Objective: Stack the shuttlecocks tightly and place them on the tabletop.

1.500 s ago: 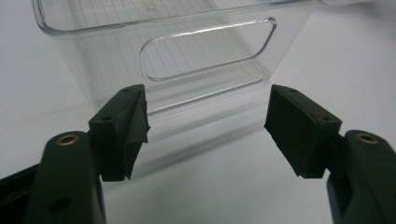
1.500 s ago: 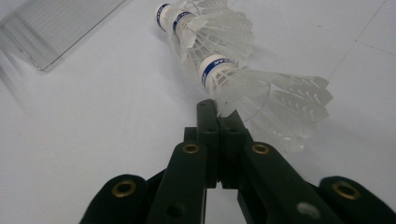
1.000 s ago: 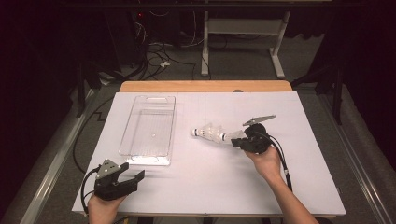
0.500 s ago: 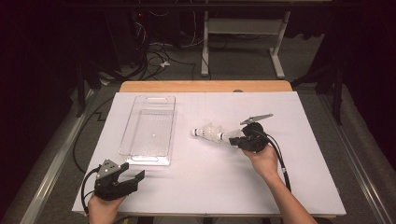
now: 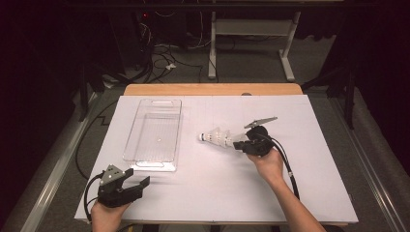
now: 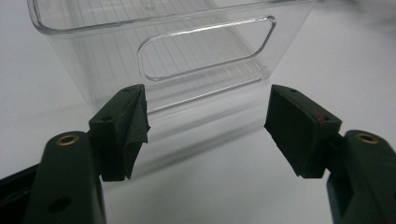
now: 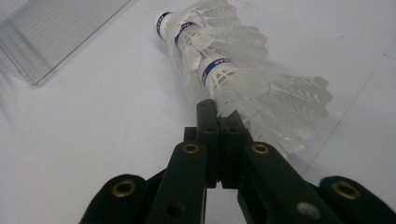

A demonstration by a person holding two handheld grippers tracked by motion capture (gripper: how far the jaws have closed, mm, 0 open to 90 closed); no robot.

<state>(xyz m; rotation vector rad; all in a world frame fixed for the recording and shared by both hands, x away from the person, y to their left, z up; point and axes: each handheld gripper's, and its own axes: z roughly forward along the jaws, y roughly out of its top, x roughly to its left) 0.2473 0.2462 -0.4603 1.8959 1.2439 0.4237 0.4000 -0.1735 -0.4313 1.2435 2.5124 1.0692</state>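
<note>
Right gripper (image 7: 218, 109) is clamped tight on the feather edge of a shuttlecock stack (image 7: 219, 60); left gripper (image 6: 205, 126) sits wide open facing the clear plastic bin (image 6: 154, 46).

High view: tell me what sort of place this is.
Probably a lab or workshop recording station: a white-covered table lit amid darkness, loose cables on the floor, and a bare desk frame behind.

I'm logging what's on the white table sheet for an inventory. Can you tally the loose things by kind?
Shuttlecocks, white feathered, nested in a stack: 3, by the cork bases seen in the right gripper view
Clear plastic bin: 1
Total: 4
</note>
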